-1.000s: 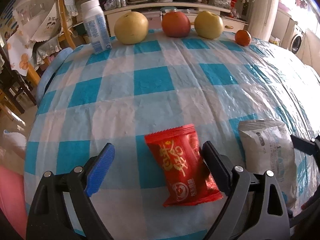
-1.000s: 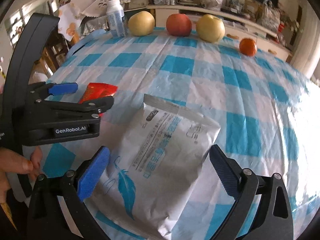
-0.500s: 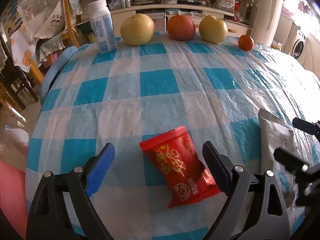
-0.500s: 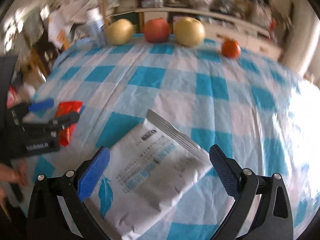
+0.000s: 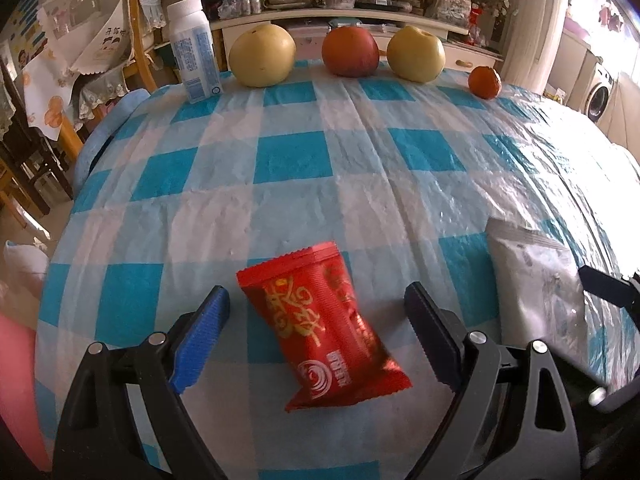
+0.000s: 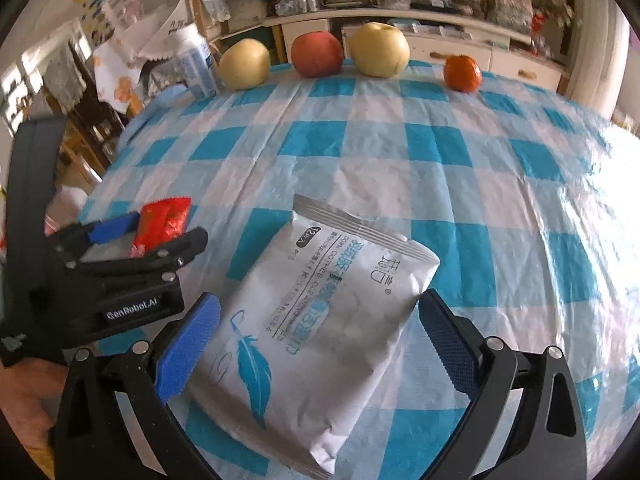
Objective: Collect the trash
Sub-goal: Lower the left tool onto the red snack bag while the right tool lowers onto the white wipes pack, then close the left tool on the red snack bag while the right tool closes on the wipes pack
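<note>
A red snack packet [image 5: 324, 328] lies flat on the checked tablecloth [image 5: 292, 164] between the jaws of my left gripper [image 5: 316, 304]. Those jaws are closing, and neither pad touches the packet. A white pouch with a blue feather [image 6: 316, 320] lies between the wide jaws of my right gripper [image 6: 320, 308]; the pads stand at its edges without squeezing it. The right wrist view also shows the left gripper [image 6: 166, 228] astride the red packet [image 6: 168, 216]. In the left wrist view the pouch [image 5: 536, 280] sits at the right.
Along the table's far edge stand a white bottle [image 5: 192, 48], a yellow pear [image 5: 262, 54], a red apple [image 5: 350, 50], another pear [image 5: 416, 54] and a small orange fruit [image 5: 484, 82]. Chairs [image 5: 140, 52] crowd the left. A hand [image 6: 28, 384] holds the left gripper.
The right wrist view swung and rolled, so the white pouch now lies more squarely between its jaws. The red packet sits more centrally between the left jaws.
</note>
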A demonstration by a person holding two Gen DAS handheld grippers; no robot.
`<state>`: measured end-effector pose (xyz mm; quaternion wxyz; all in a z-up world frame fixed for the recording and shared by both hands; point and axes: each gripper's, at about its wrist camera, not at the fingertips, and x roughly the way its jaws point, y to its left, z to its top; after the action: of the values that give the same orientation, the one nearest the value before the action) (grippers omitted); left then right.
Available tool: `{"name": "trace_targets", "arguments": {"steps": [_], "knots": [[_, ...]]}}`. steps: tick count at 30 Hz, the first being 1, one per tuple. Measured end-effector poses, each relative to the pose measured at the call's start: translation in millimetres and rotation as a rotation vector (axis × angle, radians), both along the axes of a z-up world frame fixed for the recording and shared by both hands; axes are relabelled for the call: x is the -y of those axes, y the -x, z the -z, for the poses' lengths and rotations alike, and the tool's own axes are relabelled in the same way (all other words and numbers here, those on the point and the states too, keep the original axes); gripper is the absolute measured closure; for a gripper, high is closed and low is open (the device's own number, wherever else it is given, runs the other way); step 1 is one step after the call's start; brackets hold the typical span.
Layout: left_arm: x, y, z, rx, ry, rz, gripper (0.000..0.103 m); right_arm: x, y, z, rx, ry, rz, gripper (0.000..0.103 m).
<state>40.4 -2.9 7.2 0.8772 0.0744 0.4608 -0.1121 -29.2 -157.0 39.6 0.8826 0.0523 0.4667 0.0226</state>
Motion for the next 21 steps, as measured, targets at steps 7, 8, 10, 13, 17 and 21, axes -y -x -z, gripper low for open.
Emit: {"name": "trace_targets", "arguments": {"steps": [7, 8, 10, 13, 17, 21], "knots": [[3.3, 0.8, -3.2, 0.032, 0.014, 0.014, 0.048, -9.5, -5.9, 6.3, 0.016, 0.083, -0.039, 0.005], [2.7, 0.7, -3.5, 0.034, 0.016, 0.014, 0.050, -10.5, -6.5, 7.2, 0.018, 0.091, -0.044, 0.005], [1.5, 0.2, -3.8, 0.034, 0.021, 0.015, 0.052, -12.8, -7.4, 9.3, 0.022, 0.111, -0.055, 0.007], [0.5, 0.4, -3.8, 0.035, 0.025, 0.020, 0.052, -12.2, -7.8, 9.6, 0.031, 0.095, -0.068, 0.017], [-3.5, 0.2, -4.8, 0.029, 0.041, 0.017, 0.053, -12.0, -7.4, 9.1, 0.047, 0.091, -0.073, 0.020], [-10.4, 0.0, -6.5, 0.029, 0.053, 0.002, 0.053, -9.8, -6.9, 7.1, 0.062, 0.064, -0.072, 0.023]]}}
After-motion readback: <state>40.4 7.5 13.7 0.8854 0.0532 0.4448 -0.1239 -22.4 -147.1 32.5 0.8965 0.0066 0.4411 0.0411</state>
